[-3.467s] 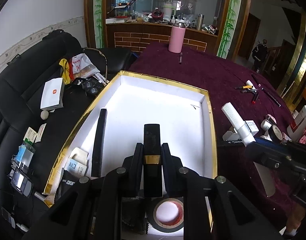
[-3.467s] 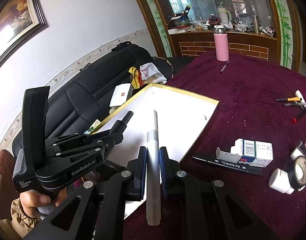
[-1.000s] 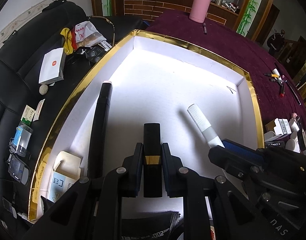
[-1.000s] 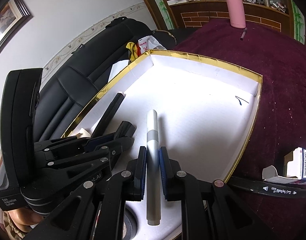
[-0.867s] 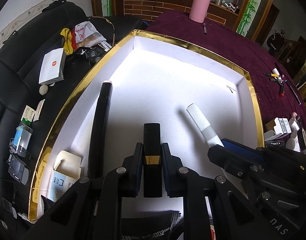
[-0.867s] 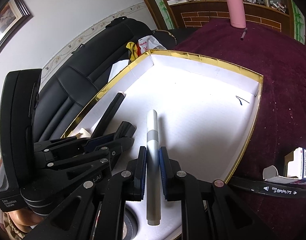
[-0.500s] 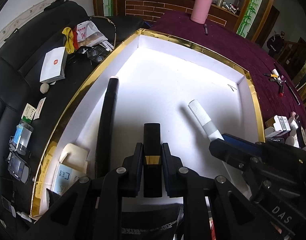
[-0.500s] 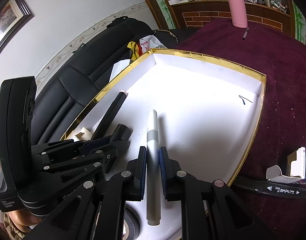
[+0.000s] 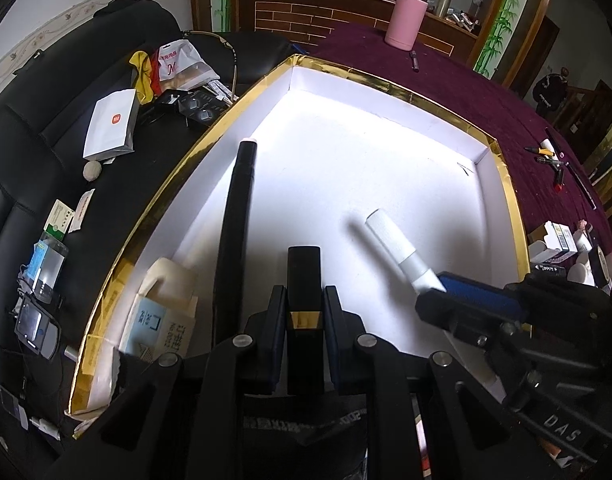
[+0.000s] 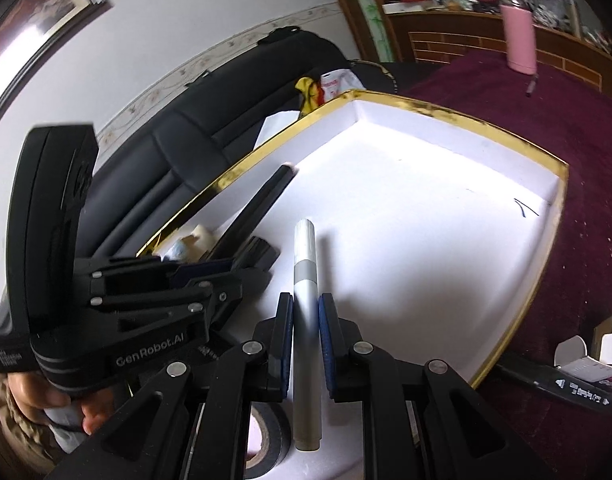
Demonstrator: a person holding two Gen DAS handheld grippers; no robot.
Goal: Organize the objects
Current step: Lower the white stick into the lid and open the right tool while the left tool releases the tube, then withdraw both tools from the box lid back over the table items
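A white box with a gold rim [image 9: 386,86] [image 10: 446,114] lies on the maroon table. My left gripper [image 9: 303,300] is shut on a black bar with a gold band [image 9: 303,276], low over the box's near part. My right gripper [image 10: 306,312] is shut on a silver marker [image 10: 305,276], also over the box; its jaws have a slight gap to the marker. The marker shows white in the left wrist view [image 9: 398,248]. A long black stick [image 9: 235,232] [image 10: 261,200] lies in the box on the left. A small carton [image 9: 163,312] lies in the box's near left corner.
A black tape roll [image 10: 265,436] lies in the box near my right gripper. A black sofa [image 9: 45,132] with boxes and bags flanks the left. A pink flask [image 9: 406,20], pens [image 9: 546,156], a black marker [image 10: 562,388] and small boxes [image 9: 558,236] sit on the table.
Both grippers have drawn back a little toward the box's near end, holding their objects. The right gripper's jaws look slightly looser on the marker, and its view has tilted.
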